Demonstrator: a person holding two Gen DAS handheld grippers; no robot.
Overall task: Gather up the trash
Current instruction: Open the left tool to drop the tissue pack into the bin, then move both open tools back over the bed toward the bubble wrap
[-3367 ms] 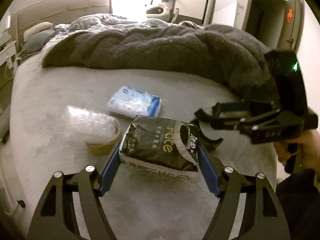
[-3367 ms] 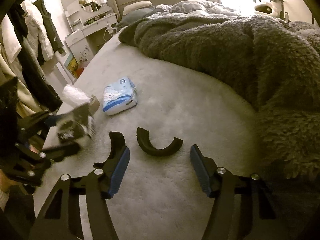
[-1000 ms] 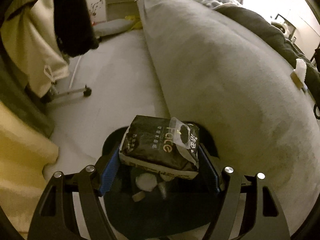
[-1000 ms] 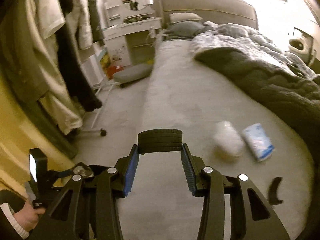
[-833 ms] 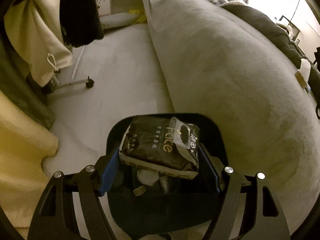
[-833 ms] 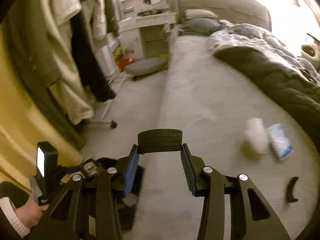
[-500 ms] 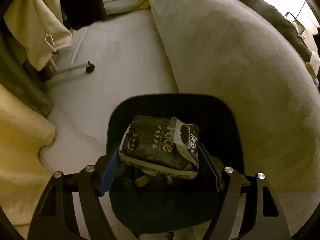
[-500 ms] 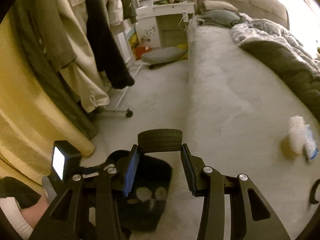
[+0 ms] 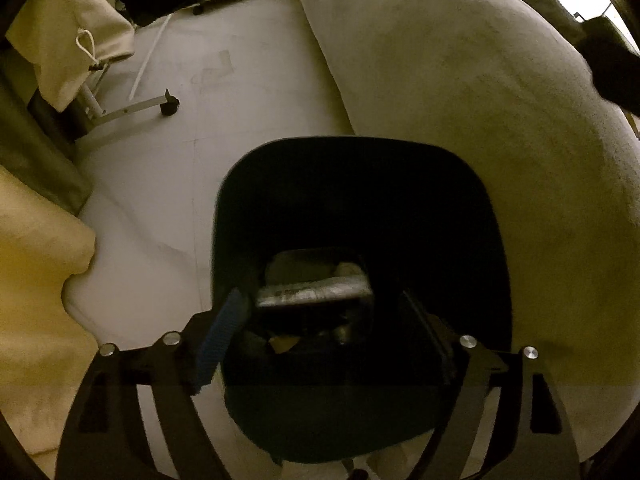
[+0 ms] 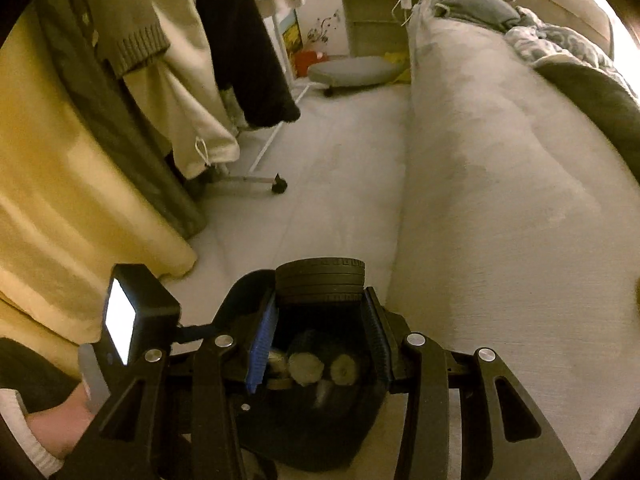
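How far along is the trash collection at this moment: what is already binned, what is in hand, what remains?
Done: the dark bin beside the bed already holds scraps, and the black tissue pack is dropping inside as the left gripper opens, fingers clear of it. In hand: the right gripper grips the black tyre piece over the bin. Left: releasing that piece. No other trash shows in these views.

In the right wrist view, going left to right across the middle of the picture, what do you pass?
Yellow curtain → hanging clothes → rack's wheeled foot → bare floor → bed.
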